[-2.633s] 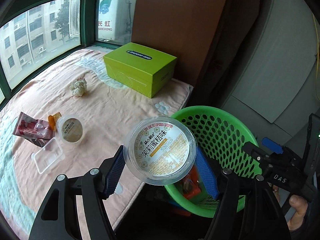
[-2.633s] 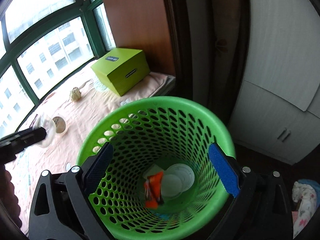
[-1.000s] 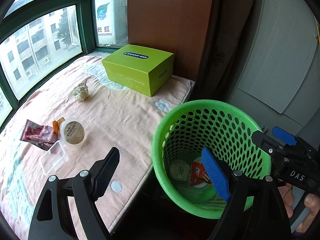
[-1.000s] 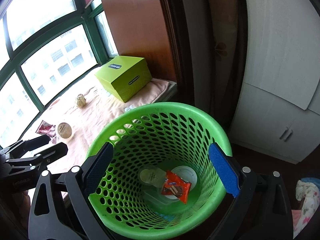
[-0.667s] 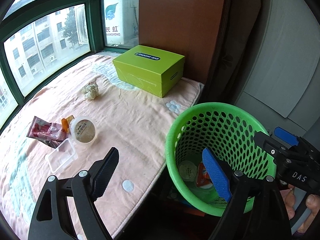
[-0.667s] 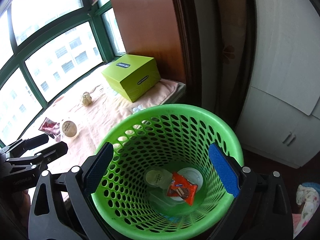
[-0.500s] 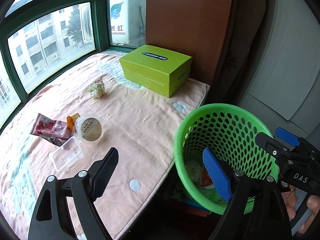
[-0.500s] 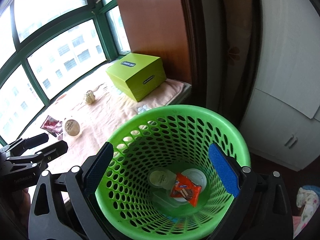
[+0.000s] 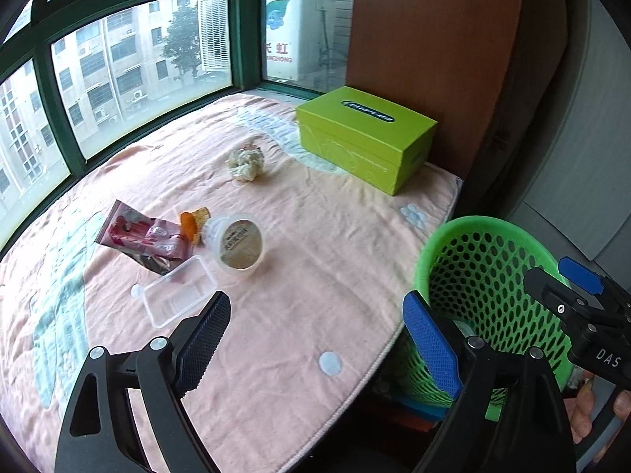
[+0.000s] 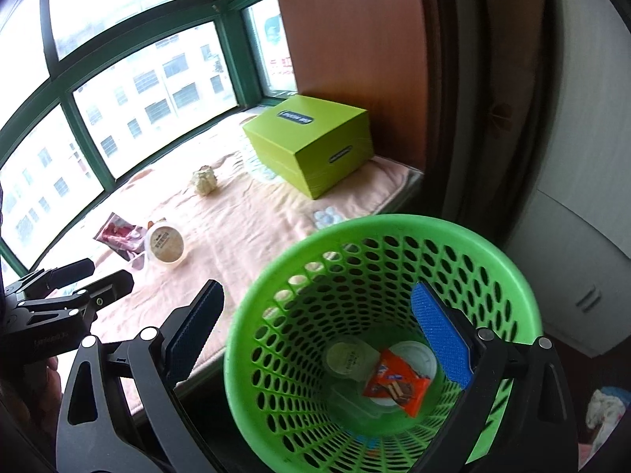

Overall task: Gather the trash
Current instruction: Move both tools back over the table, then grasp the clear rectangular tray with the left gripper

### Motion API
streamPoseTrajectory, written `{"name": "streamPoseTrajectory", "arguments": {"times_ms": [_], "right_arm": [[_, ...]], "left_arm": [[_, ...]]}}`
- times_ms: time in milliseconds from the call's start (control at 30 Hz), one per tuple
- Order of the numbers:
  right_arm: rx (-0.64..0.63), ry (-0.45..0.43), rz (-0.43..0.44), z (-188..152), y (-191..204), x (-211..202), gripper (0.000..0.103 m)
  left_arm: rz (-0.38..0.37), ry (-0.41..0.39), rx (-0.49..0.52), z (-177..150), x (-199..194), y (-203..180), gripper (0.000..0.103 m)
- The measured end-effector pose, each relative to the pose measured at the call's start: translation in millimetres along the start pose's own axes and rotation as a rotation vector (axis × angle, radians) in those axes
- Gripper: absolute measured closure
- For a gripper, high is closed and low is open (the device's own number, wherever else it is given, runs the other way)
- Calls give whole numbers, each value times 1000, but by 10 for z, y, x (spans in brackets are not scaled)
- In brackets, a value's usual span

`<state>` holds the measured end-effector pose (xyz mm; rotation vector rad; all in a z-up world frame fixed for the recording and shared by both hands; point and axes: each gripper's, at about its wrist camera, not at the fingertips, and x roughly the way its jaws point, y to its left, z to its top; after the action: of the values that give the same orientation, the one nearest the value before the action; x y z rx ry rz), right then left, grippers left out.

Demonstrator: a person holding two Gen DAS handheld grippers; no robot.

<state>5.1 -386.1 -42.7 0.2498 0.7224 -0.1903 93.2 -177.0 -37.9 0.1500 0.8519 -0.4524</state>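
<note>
I'm seeing a tipped clear pudding cup (image 9: 236, 245) lying on the pink blanket (image 9: 315, 260), pink wrapper (image 9: 138, 236) at its 9 o'clock, clear tray (image 9: 177, 299) at 7. Left hand-held gripper (image 9: 315, 339) jaws are opening, empty; right hand-held gripper (image 10: 319, 331) is gaping over the green basket (image 10: 493, 252).

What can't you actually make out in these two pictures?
- Basket bottom, left view: hidden by its own wall and the blue gripper pad.
- Small orange item, left view: partly behind the tipped cup.
- Cup label print, both views: too small.
- Cloth bundle, right view: cut by the edge.
</note>
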Motion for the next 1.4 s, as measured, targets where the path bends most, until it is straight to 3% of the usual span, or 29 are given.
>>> {"name": "streamPoseTrajectory", "arguments": {"times_ms": [667, 867, 1067, 1400], "right_arm": [[-74, 35, 65, 142, 523, 316, 8], [-83, 49, 85, 158, 617, 410, 8], [-92, 65, 95, 171, 682, 490, 8], [-123, 97, 101, 169, 838, 636, 8]], "left_arm": [[123, 28, -156, -101, 138, 1059, 13], [107, 63, -181, -148, 308, 1278, 13], [95, 90, -126, -155, 557, 1316, 10], [-50, 134, 103, -101, 845, 1425, 9]]}}
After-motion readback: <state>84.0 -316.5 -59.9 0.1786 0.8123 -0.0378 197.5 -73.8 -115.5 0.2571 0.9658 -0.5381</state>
